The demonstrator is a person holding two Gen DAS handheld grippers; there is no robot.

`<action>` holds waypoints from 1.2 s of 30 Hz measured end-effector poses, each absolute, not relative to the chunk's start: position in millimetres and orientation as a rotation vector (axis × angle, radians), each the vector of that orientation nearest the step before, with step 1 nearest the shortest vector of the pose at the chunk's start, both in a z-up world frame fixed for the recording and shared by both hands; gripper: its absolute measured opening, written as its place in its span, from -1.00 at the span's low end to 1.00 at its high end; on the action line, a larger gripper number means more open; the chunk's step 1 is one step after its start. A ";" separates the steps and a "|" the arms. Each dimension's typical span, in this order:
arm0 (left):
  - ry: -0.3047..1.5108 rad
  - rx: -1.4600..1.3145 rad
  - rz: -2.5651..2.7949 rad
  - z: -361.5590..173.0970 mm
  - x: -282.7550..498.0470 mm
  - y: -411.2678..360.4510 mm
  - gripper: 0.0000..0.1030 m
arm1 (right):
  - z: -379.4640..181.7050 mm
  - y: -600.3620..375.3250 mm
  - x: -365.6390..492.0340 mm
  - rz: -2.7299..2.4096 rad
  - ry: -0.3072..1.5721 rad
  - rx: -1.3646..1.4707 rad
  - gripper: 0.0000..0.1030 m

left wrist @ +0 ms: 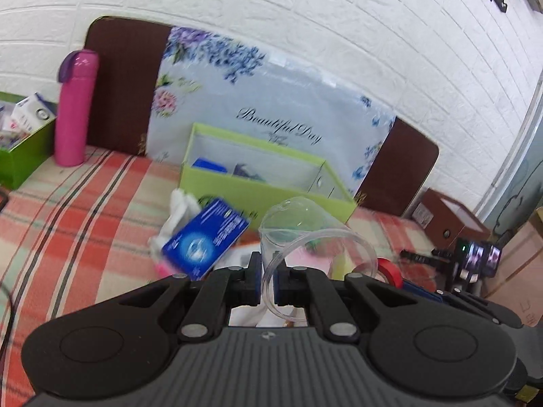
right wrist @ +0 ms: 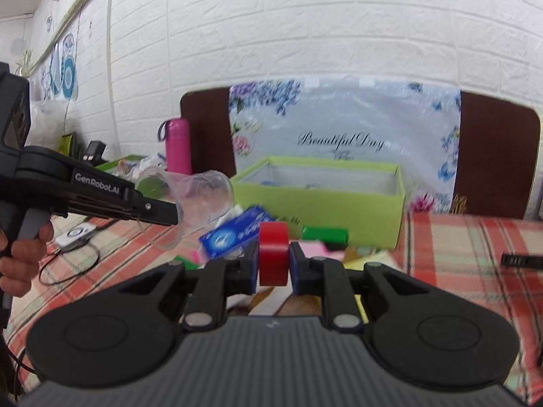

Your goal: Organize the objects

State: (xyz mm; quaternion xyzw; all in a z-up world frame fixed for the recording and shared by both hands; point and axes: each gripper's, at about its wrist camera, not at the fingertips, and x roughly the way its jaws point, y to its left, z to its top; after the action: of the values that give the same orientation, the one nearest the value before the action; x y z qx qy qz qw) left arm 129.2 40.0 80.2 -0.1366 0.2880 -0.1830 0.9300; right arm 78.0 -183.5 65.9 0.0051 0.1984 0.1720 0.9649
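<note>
Red tape roll (right wrist: 273,253) pinched in right gripper (right wrist: 273,264); open lime-green cardboard box (right wrist: 400,200) straight ahead; left gripper (left wrist: 268,281) pinches clear plastic cup (left wrist: 305,224) rim.

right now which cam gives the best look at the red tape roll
The right wrist view: the red tape roll sits centred and close, clamped between the right gripper pads. The left wrist view shows only a red sliver of it, behind the clear plastic cup held by the left gripper.

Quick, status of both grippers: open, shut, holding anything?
Left gripper: shut on the rim of a clear plastic cup.
Right gripper: shut on a red tape roll.
</note>
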 end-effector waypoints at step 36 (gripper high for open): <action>0.632 -0.125 -0.245 77.1 316.7 -14.1 0.59 | 48.8 -201.5 257.7 0.123 0.321 -0.206 0.77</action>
State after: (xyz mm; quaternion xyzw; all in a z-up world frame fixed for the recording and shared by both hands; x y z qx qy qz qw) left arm 316.7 -14.1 77.1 -0.0614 0.3097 -0.1203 0.9412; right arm 257.7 -201.5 48.8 -0.1024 0.1594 0.0612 0.9800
